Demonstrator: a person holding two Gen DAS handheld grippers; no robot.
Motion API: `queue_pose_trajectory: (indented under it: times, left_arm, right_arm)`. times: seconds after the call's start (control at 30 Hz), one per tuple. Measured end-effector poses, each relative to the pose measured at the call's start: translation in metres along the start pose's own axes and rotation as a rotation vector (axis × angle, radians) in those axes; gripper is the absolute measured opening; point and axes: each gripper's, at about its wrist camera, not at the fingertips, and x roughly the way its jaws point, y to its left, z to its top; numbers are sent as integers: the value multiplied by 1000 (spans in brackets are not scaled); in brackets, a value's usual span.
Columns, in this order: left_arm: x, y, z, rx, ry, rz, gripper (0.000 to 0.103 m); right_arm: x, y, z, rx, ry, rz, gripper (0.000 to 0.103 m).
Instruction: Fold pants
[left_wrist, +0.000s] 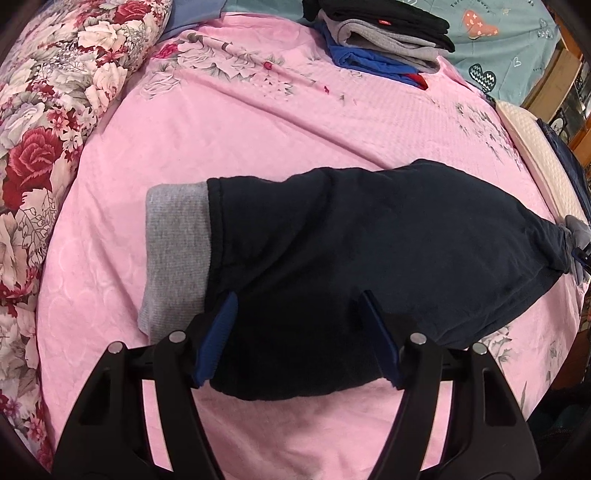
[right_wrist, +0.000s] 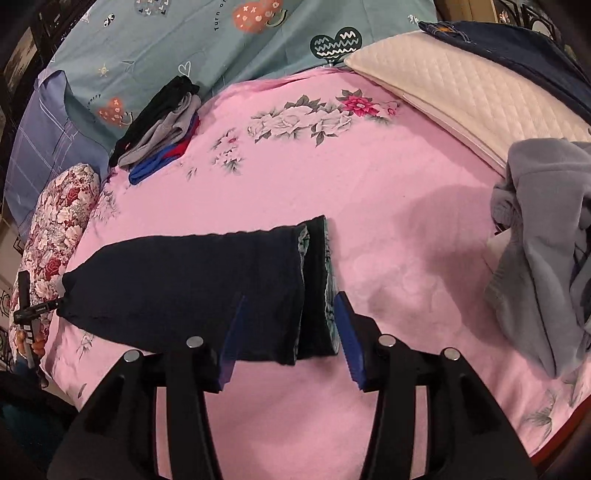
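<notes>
Dark navy pants (left_wrist: 369, 266) lie folded lengthwise across the pink bedsheet (left_wrist: 258, 140), with grey cuffs (left_wrist: 177, 254) at the left end. My left gripper (left_wrist: 299, 306) is open, its blue pads straddling the near edge of the pants beside the cuffs. In the right wrist view the pants (right_wrist: 192, 280) show their waistband end (right_wrist: 317, 280) at the right. My right gripper (right_wrist: 291, 314) is open, its pads either side of the waistband end at the near edge. Neither gripper pinches the cloth.
A stack of folded clothes (left_wrist: 384, 33) sits at the far side of the bed, also in the right wrist view (right_wrist: 162, 125). A floral bolster (left_wrist: 48, 122) lies at left. A cream pillow (right_wrist: 465, 92) and a loose grey garment (right_wrist: 543, 236) lie at right.
</notes>
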Motion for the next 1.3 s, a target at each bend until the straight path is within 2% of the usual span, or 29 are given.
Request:
queue_pose_trajectory:
  times: [0.1, 0.17, 0.23, 0.27, 0.3, 0.37, 0.47, 0.53, 0.57, 0.6, 0.63, 0.67, 0.73, 0.77, 0.8, 0.83, 0.93, 1.07, 1.1, 1.27, 1.3]
  left_arm:
    - [-1, 7, 1, -33, 6, -7, 58]
    - [-3, 9, -1, -43, -3, -18, 58]
    - [-3, 7, -4, -34, -11, -7, 58]
    - [-3, 5, -5, -25, -13, 2, 58]
    - [-3, 3, -5, -15, -15, 12, 58]
    - [-4, 0, -4, 2, -15, 25, 58]
    - [-2, 0, 0, -2, -10, 26, 59]
    - [-1, -1, -1, 4, -9, 31, 60]
    - [-1, -3, -2, 12, -11, 36, 60]
    - [-2, -4, -3, 18, -12, 39, 60]
    - [-2, -4, -3, 20, -13, 39, 60]
    - [-4, -3, -4, 18, -13, 35, 60]
    - [-5, -2, -4, 12, -14, 32, 60]
    - [-7, -2, -3, 9, -16, 32, 61]
    - [-9, -3, -3, 7, -21, 29, 64]
    - [-10, -4, -4, 7, -27, 26, 67]
    - [-15, -12, -6, 29, -54, 21, 74]
    - [-14, -15, -6, 39, -58, 12, 75]
    - [-14, -15, -5, 36, -57, 10, 75]
    - [-16, -10, -13, 24, -67, -6, 75]
    - [-16, -8, -14, 20, -70, -11, 75]
  right_arm:
    - [20, -8, 18, 45, -2, 7, 49]
    - [37, -10, 31, 62, 10, 8, 49]
    - [51, -10, 39, 81, 35, 48, 29]
    - [57, -9, 41, 84, 54, 56, 7]
    - [61, -5, 43, 55, 70, 33, 5]
    - [59, 3, 48, -9, 50, -11, 5]
    - [52, -7, 64, 49, -11, -1, 5]
    - [62, -7, 69, 22, -6, -60, 5]
    - [74, -3, 67, -19, 52, -103, 8]
    - [82, 0, 65, -52, 90, -156, 21]
    - [84, 5, 61, -91, 98, -224, 29]
    - [78, 13, 58, -139, 66, -274, 36]
    - [61, 29, 51, -201, 16, -291, 39]
    - [51, 37, 46, -201, 2, -249, 46]
    - [40, 43, 39, -171, 5, -140, 49]
    - [34, 46, 30, -121, 42, -15, 49]
    - [25, 42, 2, 60, 111, 173, 49]
    - [31, 9, -20, 312, 158, 284, 46]
    - [34, 4, -23, 347, 158, 287, 45]
    - [47, 5, -26, 404, 138, 249, 43]
    - [48, 5, -25, 414, 126, 247, 38]
